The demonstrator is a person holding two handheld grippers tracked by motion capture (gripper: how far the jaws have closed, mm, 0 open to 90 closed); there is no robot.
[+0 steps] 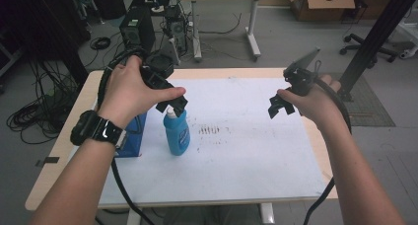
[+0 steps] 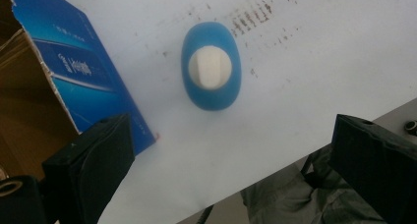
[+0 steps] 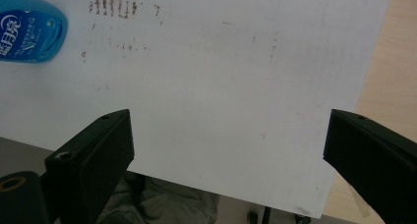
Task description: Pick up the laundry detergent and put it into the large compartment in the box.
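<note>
1. We are holding the left tongs [image 1: 170,102] directly above a blue bottle [image 1: 177,132]. Their jaws are standing wide apart with nothing between them. In the left gripper view we are looking straight down on the bottle's white cap [image 2: 210,67].
2. We are holding the right tongs [image 1: 280,105] well off to the right, above a bare stretch of white sheet [image 1: 256,151]. Their jaws are also standing wide apart and empty.
3. The blue bottle is standing upright on the white sheet covering the counter [image 1: 64,141], toward its left side. Its base is showing at the upper left of the right gripper view [image 3: 30,32].
4. A blue carton [image 1: 132,138] is standing just beside the bottle, on its left. In the left gripper view its top is open and we are seeing brown cardboard inside [image 2: 29,111]. We cannot tell what it is holding, if anything.
5. We cannot see how full the bottle is; its cap is on.
6. We are judging the main risk to be tipping. The bottle is tall and narrow, so tongs coming down off-centre could knock the cap sideways and topple it.
7. A second risk is the carton. It is so close that the nearer jaw could catch its edge while closing.
</note>
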